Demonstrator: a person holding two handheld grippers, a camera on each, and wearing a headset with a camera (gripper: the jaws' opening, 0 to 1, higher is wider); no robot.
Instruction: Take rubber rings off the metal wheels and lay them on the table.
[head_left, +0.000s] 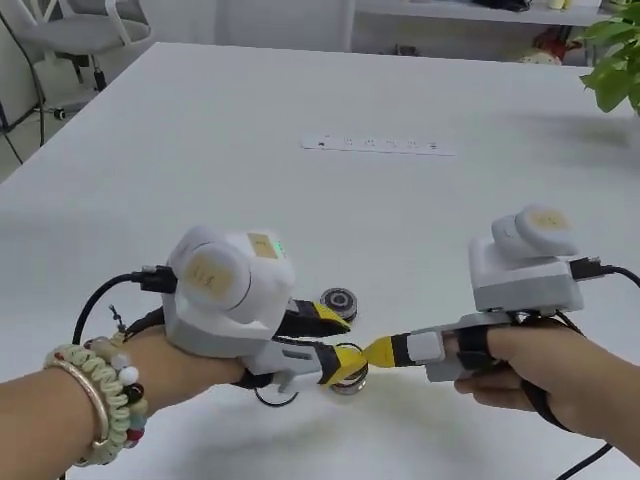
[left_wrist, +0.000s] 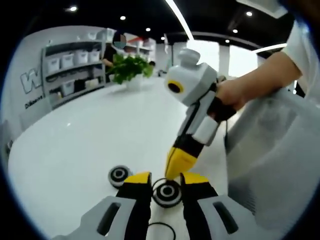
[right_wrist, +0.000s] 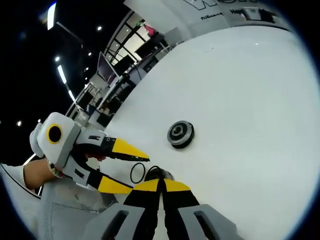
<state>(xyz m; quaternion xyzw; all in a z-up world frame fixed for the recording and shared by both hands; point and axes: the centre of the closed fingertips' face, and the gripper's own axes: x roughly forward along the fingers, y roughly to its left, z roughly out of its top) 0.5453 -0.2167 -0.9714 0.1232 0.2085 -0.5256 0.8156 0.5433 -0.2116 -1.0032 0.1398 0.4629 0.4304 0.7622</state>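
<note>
A metal wheel (left_wrist: 166, 193) with a black rubber ring sits between the yellow jaws of my left gripper (left_wrist: 166, 179), low over the white table (head_left: 300, 200). In the head view that wheel (head_left: 347, 378) is at the left gripper (head_left: 348, 348) tips. My right gripper (head_left: 372, 352) comes in from the right, its jaws closed together at the wheel's rim, on the ring. In its own view the right gripper (right_wrist: 161, 182) hides most of that wheel. A second wheel (head_left: 338, 302) with its ring on lies just beyond. A loose rubber ring (head_left: 275, 397) lies under the left gripper.
A white power strip (head_left: 378, 145) lies flat farther back on the table. A green plant (head_left: 615, 60) stands at the far right corner, and an office chair (head_left: 80, 30) beyond the far left edge. A cable (head_left: 95, 305) trails from the left gripper.
</note>
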